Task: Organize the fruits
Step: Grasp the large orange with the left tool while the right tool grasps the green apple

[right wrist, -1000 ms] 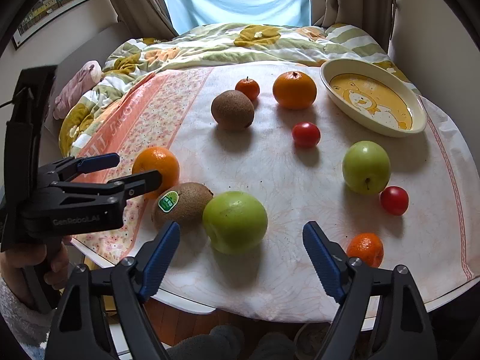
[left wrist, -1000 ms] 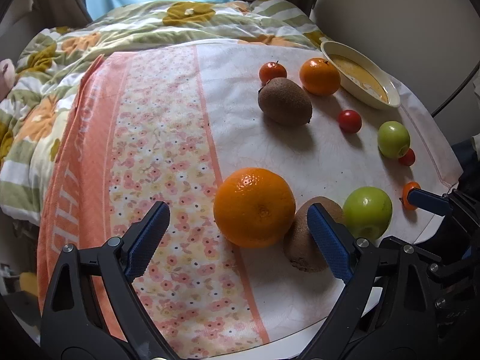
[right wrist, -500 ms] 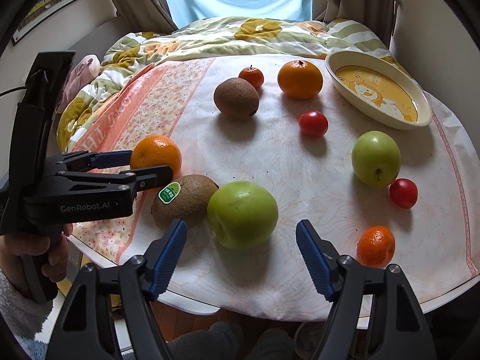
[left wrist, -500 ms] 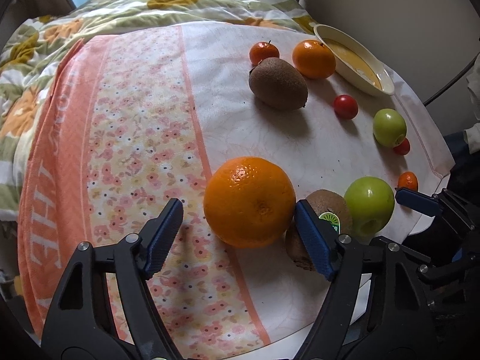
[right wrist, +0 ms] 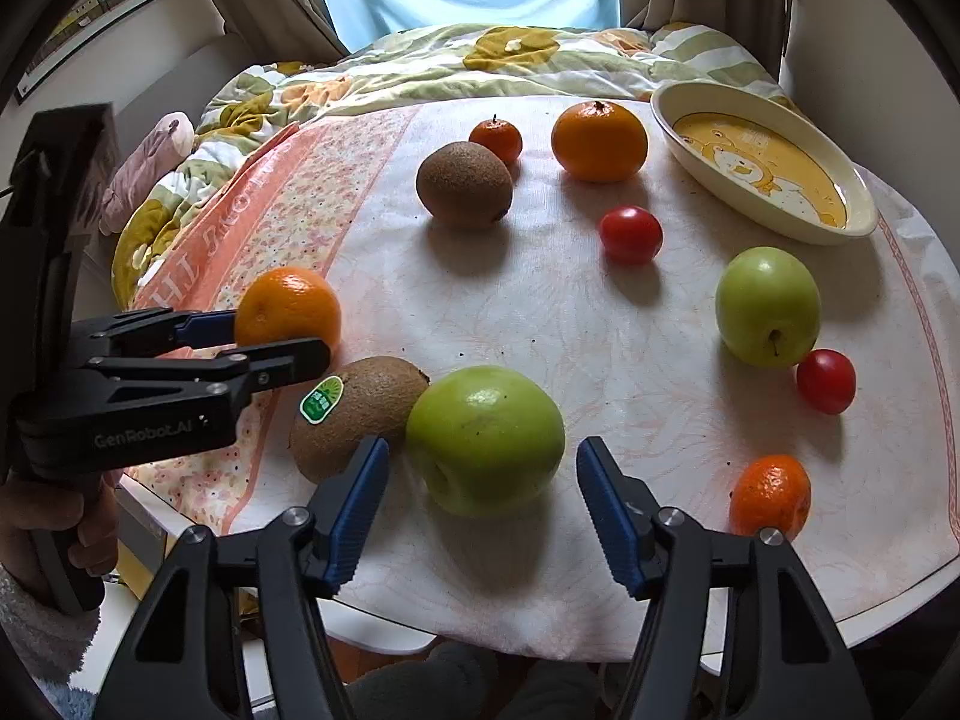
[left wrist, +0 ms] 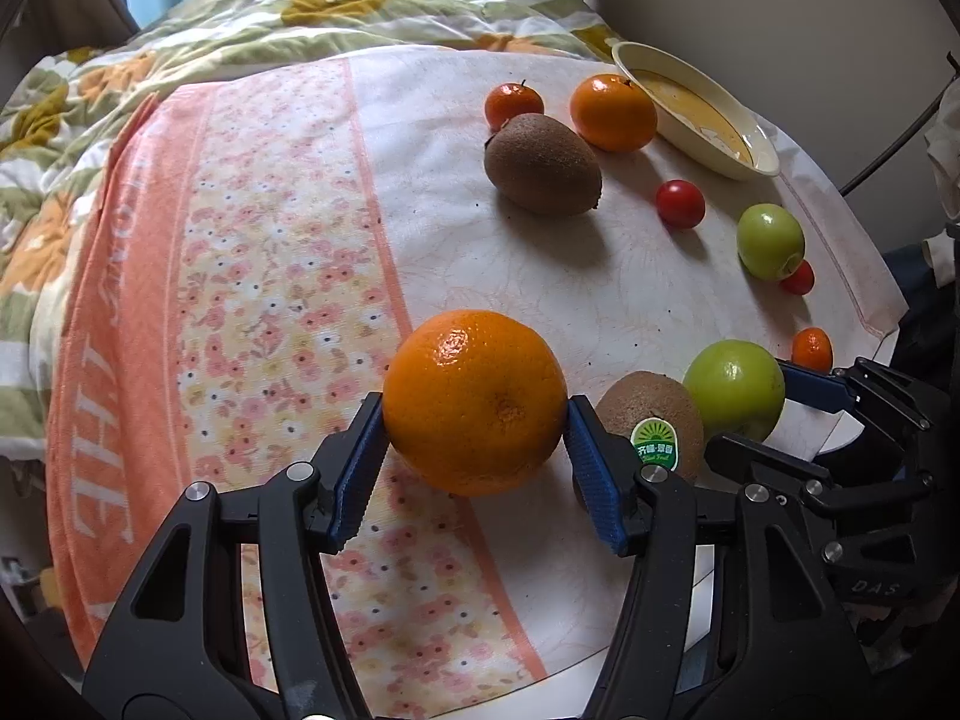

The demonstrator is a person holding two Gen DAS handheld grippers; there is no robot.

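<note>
A large orange (left wrist: 474, 360) sits on the flowered cloth between the blue pads of my left gripper (left wrist: 474, 414). Both pads touch its sides and the jaws are closing on it. The right wrist view shows that same orange (right wrist: 288, 312) held in the left gripper (right wrist: 264, 336). My right gripper (right wrist: 485, 447) straddles a big green apple (right wrist: 486, 438) near the table's front edge. Its jaws are closing, with a small gap left on each side of the apple. A kiwi with a green sticker (right wrist: 360, 414) lies between the orange and the apple, touching the apple.
Farther back lie another kiwi (right wrist: 465, 189), a second orange (right wrist: 600, 141) and a small mandarin (right wrist: 495, 141). To the right are two cherry tomatoes (right wrist: 630, 234), a smaller green apple (right wrist: 768, 315), a mandarin (right wrist: 771, 495) and an oval dish (right wrist: 762, 168). A quilt lies behind.
Both grippers have narrowed. The left pads went from wide apart to touching the orange. The right pads have drawn in close around the green apple.
</note>
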